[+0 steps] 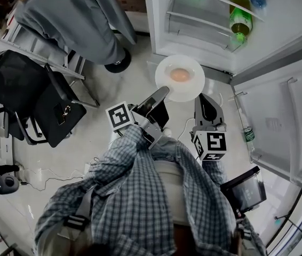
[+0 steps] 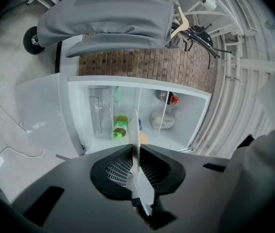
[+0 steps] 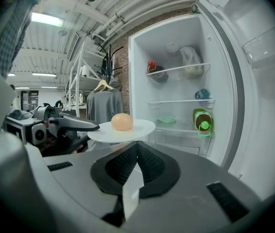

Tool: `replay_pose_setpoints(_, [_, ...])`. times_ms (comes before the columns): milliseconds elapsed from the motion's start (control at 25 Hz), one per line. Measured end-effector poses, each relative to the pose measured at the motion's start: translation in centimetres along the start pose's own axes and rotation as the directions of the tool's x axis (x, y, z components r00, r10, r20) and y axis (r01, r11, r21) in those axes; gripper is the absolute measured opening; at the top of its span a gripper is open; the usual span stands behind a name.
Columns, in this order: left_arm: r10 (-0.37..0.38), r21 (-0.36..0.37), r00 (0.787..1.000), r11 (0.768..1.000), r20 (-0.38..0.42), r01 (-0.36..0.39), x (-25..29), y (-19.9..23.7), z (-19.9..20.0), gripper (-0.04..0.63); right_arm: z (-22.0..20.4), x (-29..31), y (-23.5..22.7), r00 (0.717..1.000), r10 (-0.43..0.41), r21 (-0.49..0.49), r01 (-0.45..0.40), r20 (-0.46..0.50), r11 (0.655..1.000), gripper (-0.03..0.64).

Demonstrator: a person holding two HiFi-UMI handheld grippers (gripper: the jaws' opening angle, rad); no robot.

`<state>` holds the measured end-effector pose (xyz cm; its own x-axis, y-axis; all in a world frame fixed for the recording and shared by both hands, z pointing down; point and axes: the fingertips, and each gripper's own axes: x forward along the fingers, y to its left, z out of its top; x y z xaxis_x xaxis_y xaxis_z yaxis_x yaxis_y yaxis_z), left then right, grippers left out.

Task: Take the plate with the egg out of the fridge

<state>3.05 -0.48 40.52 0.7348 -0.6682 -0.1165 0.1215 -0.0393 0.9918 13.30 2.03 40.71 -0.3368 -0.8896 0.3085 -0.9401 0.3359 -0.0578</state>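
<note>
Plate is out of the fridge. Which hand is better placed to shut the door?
Probably right: the right claw is shut beneath the plate, beside the door; the left claw clamps the plate.

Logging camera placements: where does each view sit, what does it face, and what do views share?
Head view: on the person's head, looking steeply down at plate and egg; checked shirt shows.
Left gripper view: rides left hand-held gripper, faces fridge past plate's edge; own jaws show.
Right gripper view: rides right hand-held gripper, faces plate, egg, fridge; own jaws show.
Shared: all see plate, fridge, green bottle.
</note>
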Motion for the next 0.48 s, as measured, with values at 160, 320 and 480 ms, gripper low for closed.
replay_pose_setpoints(160, [-0.023, -0.018, 1.000, 1.000, -0.015, 0.023, -0.1, -0.6, 0.2, 0.046, 0.0, -0.2, 0.6, 1.000, -0.014, -0.014, 0.014, 0.015, 1.000, 0.006])
replay_pose_setpoints(320, [-0.033, -0.028, 0.999, 0.999, -0.016, 0.033, -0.3, -0.9, 0.8, 0.046, 0.5, 0.1, 1.5, 1.000, -0.008, -0.003, 0.008, 0.023, 1.000, 0.006])
replay_pose_setpoints(480, [-0.038, -0.020, 0.999, 0.999, -0.023, 0.037, -0.5, -1.2, 1.4, 0.046, 0.6, 0.5, 1.9, 1.000, -0.013, -0.005, 0.013, 0.021, 1.000, 0.006])
